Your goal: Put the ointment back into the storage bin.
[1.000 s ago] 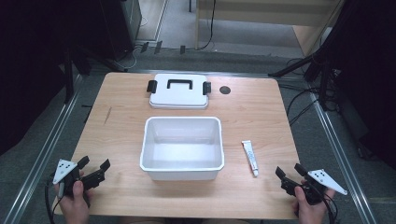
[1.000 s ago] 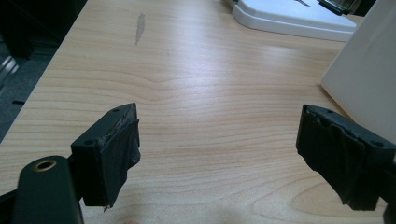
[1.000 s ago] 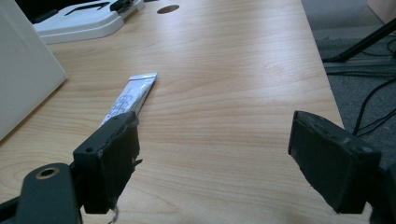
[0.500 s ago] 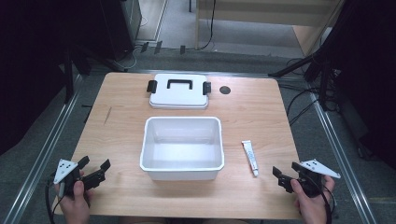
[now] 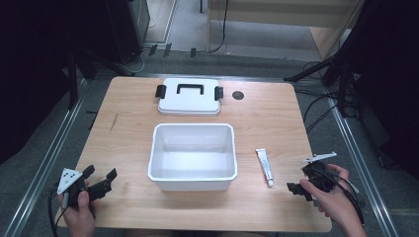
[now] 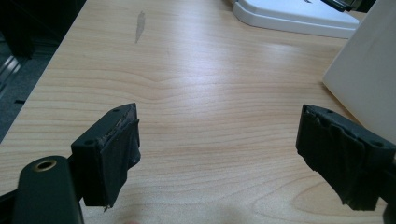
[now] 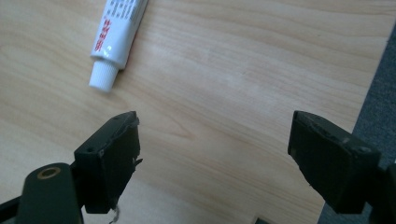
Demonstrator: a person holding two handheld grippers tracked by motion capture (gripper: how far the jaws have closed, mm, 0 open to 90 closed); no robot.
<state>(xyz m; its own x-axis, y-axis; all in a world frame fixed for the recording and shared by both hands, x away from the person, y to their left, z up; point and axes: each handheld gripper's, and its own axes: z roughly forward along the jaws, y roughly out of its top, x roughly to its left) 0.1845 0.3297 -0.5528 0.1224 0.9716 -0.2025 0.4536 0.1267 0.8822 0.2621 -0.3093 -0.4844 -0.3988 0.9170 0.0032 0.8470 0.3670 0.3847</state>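
Note:
A white open tub [image 5: 191, 184] stands empty at the table's middle; its side wall [image 6: 369, 79] is at the right of the left gripper view. Behind it lies its white lid [image 5: 189, 101] with a black handle and side clips, seen again as the lid [image 6: 294, 14]. A small white tube [image 5: 264, 167] with red print lies right of the tub. The tube [image 7: 119, 28] points its cap toward my right gripper [image 7: 212, 122], which is open just short of it. That right gripper [image 5: 299, 179] hovers near the front right corner. My left gripper [image 5: 101, 174] [image 6: 219, 122] is open over bare wood, front left.
A small black round hole [image 5: 238, 95] sits in the tabletop right of the lid. The table's right edge and grey floor [image 7: 379, 88] are close beside the right gripper. Metal rails and cables run along both sides of the table.
The right gripper has turned leftward and shifted toward the tube. The left gripper has stayed in place.

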